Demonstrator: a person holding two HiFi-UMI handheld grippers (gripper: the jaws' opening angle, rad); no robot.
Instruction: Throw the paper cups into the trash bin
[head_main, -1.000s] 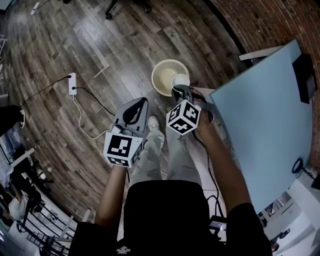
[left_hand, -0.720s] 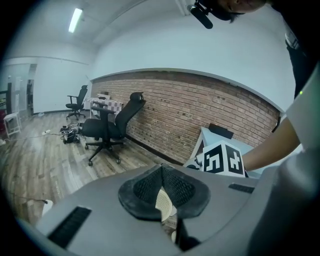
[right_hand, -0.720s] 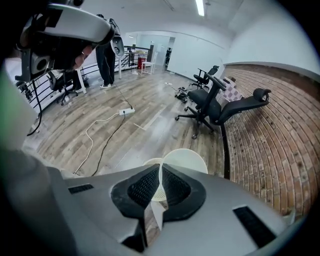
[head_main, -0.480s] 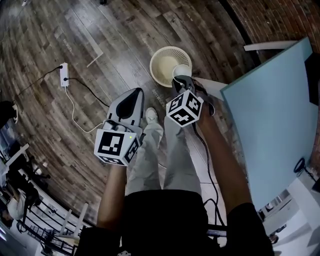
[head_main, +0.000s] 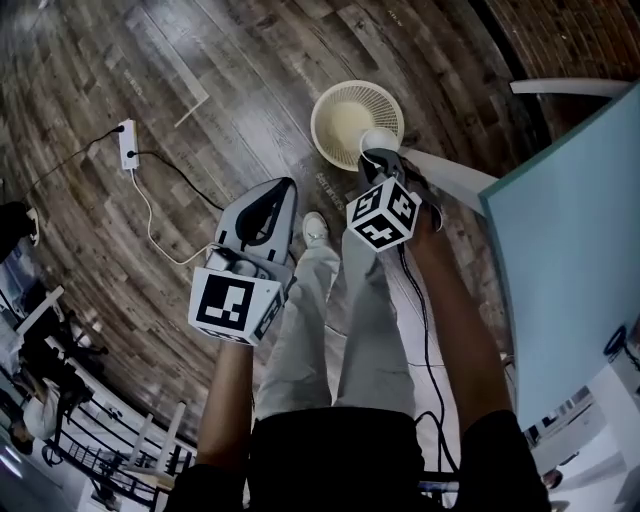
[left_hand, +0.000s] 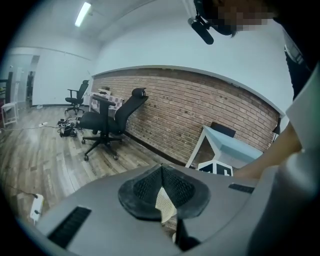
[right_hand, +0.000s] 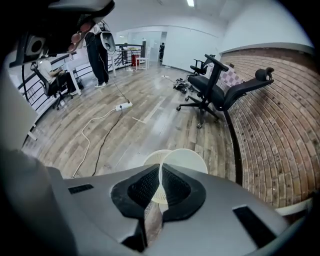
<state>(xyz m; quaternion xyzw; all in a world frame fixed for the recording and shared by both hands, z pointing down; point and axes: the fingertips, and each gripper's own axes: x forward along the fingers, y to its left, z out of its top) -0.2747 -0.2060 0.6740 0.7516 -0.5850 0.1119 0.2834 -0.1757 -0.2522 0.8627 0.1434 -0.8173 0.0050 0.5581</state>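
Observation:
A white paper cup hangs over the near rim of the cream mesh trash bin on the wooden floor. My right gripper points steeply down and is shut on the cup's wall. In the right gripper view the cup stands just past the black pads, with the bin behind it. My left gripper is left of the bin, held lower and flatter, shut with nothing in it. Through the gap below its pads a strip of the bin's mesh shows.
A light-blue table stands close on the right, its white leg beside the bin. A power strip with a cable lies on the floor to the left. Office chairs stand by the brick wall. The person's shoe is near the bin.
Both grippers have sunk toward the floor. The cup stays pinched in the right gripper and now hangs lower, over the bin's near rim.

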